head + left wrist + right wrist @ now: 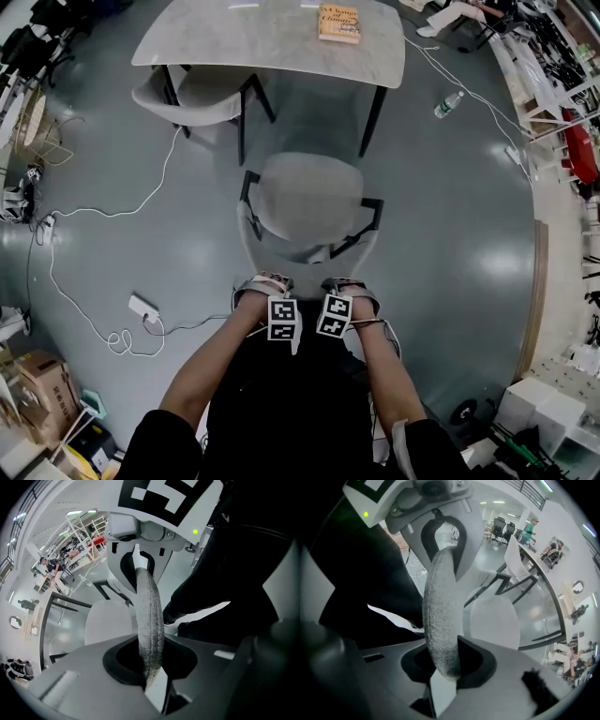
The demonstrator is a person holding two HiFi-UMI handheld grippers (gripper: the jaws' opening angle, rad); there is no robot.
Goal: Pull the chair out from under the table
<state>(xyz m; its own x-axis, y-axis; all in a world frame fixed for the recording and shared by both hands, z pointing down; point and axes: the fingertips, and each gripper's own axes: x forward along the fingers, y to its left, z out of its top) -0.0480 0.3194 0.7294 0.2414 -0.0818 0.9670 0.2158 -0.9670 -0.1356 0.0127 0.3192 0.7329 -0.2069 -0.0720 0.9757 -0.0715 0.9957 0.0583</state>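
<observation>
1. Head view: the left claw and the right claw sat side by side on the top rim of the backrest of the grey chair, both pointing steeply down. Their pads were hard to make out here and probably lay over the cloth. Just ahead of the claws, the chair's seat stood on the floor, out from under the bench, with its front near the bench's nearer legs. A book lay on the bench well beyond the right claw. A second chair sat partly under the bench, beyond the left claw.
2. Left gripper view: the jaws stood narrow, clamped on the backrest's grey padded rim. The rim ran on from between them to the other claw.
3. Right gripper view: the jaws were likewise narrow and pinched the same rim, with the seat showing beyond them.
</observation>
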